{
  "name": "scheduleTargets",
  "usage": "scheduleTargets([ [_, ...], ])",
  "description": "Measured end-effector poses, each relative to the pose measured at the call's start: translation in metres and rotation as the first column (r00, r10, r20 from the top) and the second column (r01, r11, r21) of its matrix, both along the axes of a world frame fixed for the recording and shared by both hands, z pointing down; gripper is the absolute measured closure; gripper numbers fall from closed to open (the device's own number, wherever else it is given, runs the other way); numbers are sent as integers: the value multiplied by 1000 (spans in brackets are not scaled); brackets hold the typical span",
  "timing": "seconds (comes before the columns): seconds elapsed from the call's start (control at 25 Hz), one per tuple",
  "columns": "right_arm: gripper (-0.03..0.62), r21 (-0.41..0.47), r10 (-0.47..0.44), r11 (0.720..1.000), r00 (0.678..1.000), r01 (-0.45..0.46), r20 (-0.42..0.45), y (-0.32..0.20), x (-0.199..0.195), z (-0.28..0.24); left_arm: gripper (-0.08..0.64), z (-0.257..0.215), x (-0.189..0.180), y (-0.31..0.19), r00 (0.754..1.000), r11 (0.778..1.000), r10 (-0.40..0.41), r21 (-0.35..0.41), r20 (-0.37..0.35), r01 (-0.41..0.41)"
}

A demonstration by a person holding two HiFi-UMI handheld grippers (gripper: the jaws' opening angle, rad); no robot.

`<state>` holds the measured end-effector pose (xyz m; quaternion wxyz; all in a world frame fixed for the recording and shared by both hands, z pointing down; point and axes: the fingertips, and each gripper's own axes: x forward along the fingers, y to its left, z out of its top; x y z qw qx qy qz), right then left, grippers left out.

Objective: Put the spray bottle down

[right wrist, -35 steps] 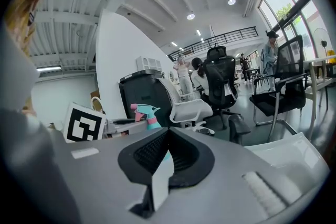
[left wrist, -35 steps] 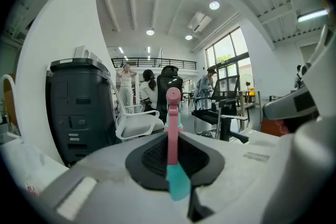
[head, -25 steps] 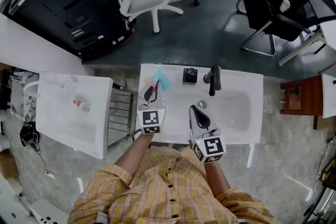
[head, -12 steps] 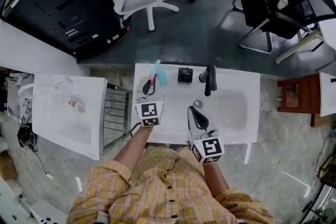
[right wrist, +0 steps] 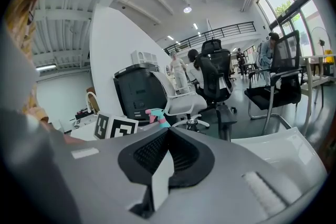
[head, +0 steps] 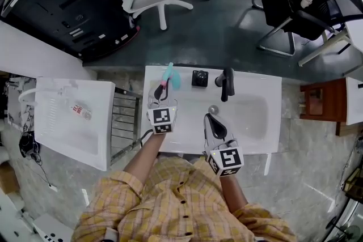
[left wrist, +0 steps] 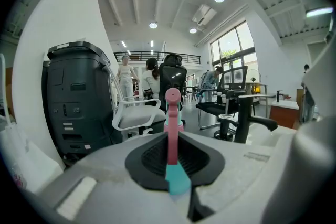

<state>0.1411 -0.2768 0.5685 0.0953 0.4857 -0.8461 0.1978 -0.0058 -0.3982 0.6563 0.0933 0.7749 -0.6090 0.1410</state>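
Left tongs (head: 160, 94) sit a touch lower than a second ago and their jaws are easing open, with the pink-and-teal plastic spray bottle (left wrist: 171, 131) still pinched between them. It's at the white ceramic sink (head: 262, 81) rim's back-left corner. Right tongs (right wrist: 167, 139) are closed and empty. We reckon the release is starting.

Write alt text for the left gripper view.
The left gripper, its jaws opening, grips a pink-and-teal spray bottle upright. Behind it stand a white chair, a dark printer at left and a black faucet at right.
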Motion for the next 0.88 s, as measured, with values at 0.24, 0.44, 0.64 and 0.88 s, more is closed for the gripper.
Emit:
scheduleTargets([
  [0.24,591,-3,-8,1000,1000,8,-3,2,-4,-1,530,6,-2,1,999,999,-11,-40,-34,10],
  [0.44,591,-5,-11,1000,1000,11,-12,3,-5,-1,475,3,-3,-1,999,999,-9,-45,-50,7],
  [0.64,591,12,-5,1000,999,6,-41,5,-8,-2,443,3,0,3,998,998,18,-67,-60,-22],
  [0.88,591,30,-4,1000,999,6,-40,10,-14,-9,423,-9,1,11,997,998,39,-54,-65,-42],
])
